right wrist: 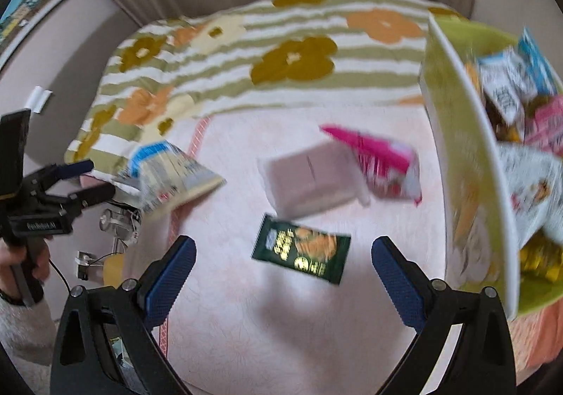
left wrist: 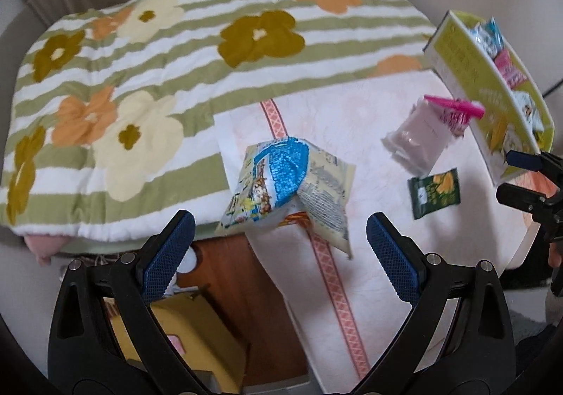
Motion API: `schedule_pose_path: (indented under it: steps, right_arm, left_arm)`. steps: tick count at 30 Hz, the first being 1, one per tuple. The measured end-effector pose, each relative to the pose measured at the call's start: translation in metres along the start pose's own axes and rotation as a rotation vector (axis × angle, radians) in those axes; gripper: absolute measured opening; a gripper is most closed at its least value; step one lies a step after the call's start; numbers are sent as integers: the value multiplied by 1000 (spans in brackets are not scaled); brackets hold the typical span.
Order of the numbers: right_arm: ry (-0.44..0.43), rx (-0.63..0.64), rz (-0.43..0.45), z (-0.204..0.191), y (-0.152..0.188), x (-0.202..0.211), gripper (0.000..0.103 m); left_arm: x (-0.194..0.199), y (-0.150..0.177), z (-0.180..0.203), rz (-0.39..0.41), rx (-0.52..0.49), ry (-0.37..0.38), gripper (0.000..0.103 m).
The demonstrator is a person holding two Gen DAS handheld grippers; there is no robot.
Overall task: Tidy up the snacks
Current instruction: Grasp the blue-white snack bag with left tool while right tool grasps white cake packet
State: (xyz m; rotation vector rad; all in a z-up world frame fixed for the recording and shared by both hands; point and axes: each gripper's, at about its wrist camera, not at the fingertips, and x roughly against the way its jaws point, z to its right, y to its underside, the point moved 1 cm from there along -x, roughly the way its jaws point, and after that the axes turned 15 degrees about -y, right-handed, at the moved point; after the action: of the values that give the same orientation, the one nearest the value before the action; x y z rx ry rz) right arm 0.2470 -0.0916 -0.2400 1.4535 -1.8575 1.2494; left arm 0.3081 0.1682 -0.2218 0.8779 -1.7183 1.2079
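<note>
Left wrist view: left gripper (left wrist: 279, 247) hung above near edge of pale pink tablecloth (left wrist: 352, 120), fingers spread wide, nothing btwn them. Blue-and-cream snack bag (left wrist: 286, 189) lay just ahead of fingertips, partly over table edge. Further right: pink-and-white pouch (left wrist: 427, 133), w/ small dark green packet (left wrist: 434, 192) near it, apart. Yellow-green box (left wrist: 468, 78) at far right held several small packs. Flowered striped quilt (left wrist: 140, 78) covered area behind table.

Right wrist view (blurred): right gripper (right wrist: 283, 273) also spread wide, empty, above cloth. Green packet (right wrist: 302, 249) lay flat btwn and just ahead of fingertips, not touched. Pouch (right wrist: 334, 173) beyond it; box (right wrist: 468, 191) at right, full of packs. Left gripper (right wrist: 84, 180) seen at left edge in a hand (right wrist: 21, 261), beside blue bag (right wrist: 169, 177); contact w/ bag unclear.
</note>
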Motion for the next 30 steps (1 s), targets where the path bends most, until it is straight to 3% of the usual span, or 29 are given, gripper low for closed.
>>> schedule_pose_path:
  steps: [14,18,30]
  right_arm:
    - [-6,-124,-11,32,-15,-52,100]
    - [-28,-213,20,43,-23,-64,100]
    - [32,-383,138,54,-42,-80,100]
  left_arm:
    - [-71,-27,31,-96,-69,63,98]
    - [-85,-31,40,-112,-80,38,98]
    - [-103,-39,57,-126,-84,34,98]
